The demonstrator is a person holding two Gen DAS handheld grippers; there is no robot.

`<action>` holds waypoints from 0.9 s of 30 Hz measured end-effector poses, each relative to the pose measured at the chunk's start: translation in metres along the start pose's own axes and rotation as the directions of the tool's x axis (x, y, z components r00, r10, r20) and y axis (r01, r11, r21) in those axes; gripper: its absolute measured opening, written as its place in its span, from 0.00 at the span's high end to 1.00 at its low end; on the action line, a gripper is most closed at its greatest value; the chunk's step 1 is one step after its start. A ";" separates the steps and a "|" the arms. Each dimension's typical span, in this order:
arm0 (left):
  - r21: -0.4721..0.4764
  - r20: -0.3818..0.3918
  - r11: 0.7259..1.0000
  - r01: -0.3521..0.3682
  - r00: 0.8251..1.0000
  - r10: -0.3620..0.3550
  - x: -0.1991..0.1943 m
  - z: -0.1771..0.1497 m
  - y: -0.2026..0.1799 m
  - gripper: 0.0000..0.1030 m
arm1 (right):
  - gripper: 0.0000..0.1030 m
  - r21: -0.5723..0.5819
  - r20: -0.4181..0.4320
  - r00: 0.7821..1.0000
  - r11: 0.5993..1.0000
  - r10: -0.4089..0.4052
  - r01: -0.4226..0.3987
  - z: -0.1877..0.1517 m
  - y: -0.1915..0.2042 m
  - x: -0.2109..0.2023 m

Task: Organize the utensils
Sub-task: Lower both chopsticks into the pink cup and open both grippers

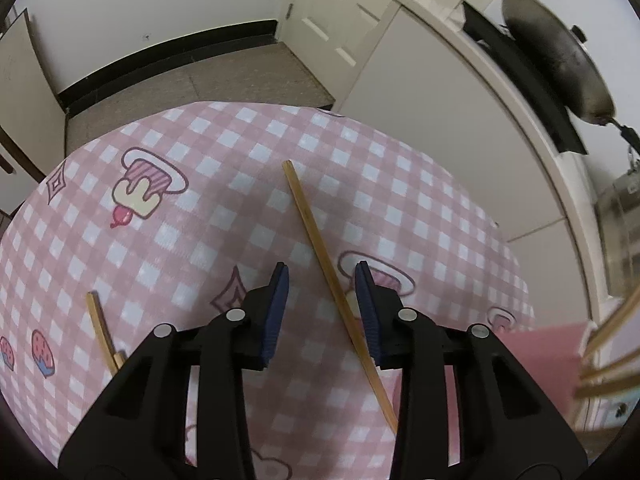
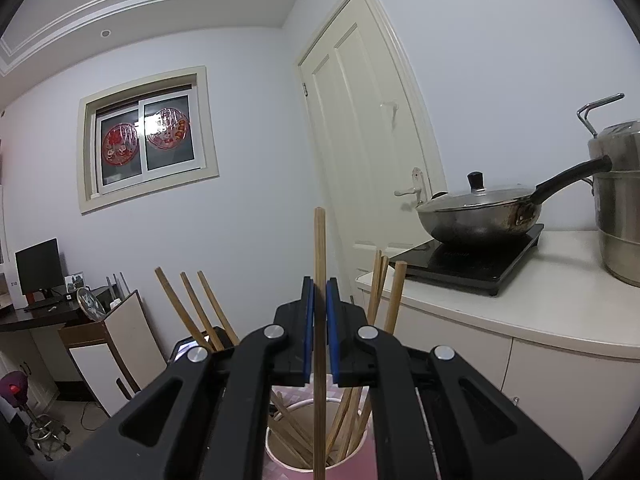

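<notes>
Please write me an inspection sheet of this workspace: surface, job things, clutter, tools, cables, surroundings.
Surface: pink checked tablecloth with cupcake prints.
Job's things: long bamboo chopstick flat on the cloth; short-showing second bamboo chopstick at the left; upright bamboo chopstick above the round cream holder cup, which holds more chopsticks.
Clutter: nothing seen.
Tools: left tool open, astride the long chopstick, pads not pressing; right tool shut on the upright chopstick.
Cables: nothing seen on the table; one on the floor by the cabinet.
Surroundings: lidded steel wok on black induction hob, steel stockpot, cream door.
</notes>
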State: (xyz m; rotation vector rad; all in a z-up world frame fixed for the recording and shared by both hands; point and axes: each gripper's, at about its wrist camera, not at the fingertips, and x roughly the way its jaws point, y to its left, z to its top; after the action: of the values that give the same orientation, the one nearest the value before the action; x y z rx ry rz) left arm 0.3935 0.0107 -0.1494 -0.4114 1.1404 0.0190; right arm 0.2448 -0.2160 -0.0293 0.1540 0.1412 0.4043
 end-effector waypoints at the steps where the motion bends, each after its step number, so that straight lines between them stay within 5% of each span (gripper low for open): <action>1: 0.002 0.004 1.000 -0.006 1.000 0.006 0.001 0.001 -0.001 0.67 | 0.95 0.002 -0.001 1.000 1.000 0.001 -0.001 0.000 -0.001 0.001; 13: 0.100 0.007 0.990 -0.102 0.995 0.101 0.010 0.010 -0.013 0.88 | 0.95 0.017 -0.018 1.000 1.000 0.008 -0.008 -0.004 -0.005 0.006; 22: 0.080 0.056 0.997 -0.003 0.998 -0.002 -0.004 -0.003 0.012 0.95 | 0.95 0.009 -0.032 0.999 1.000 0.008 -0.008 -0.004 -0.001 0.005; 27: 0.120 0.153 0.989 0.082 0.983 -0.101 -0.037 -0.016 0.017 0.95 | 0.95 0.007 -0.035 0.999 1.000 0.010 -0.010 -0.003 0.004 0.003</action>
State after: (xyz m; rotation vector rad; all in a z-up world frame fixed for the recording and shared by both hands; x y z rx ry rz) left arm 0.3600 0.0285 -0.1281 -0.3546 0.9592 -0.0917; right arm 0.2453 -0.2110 -0.0322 0.1550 0.1759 0.4168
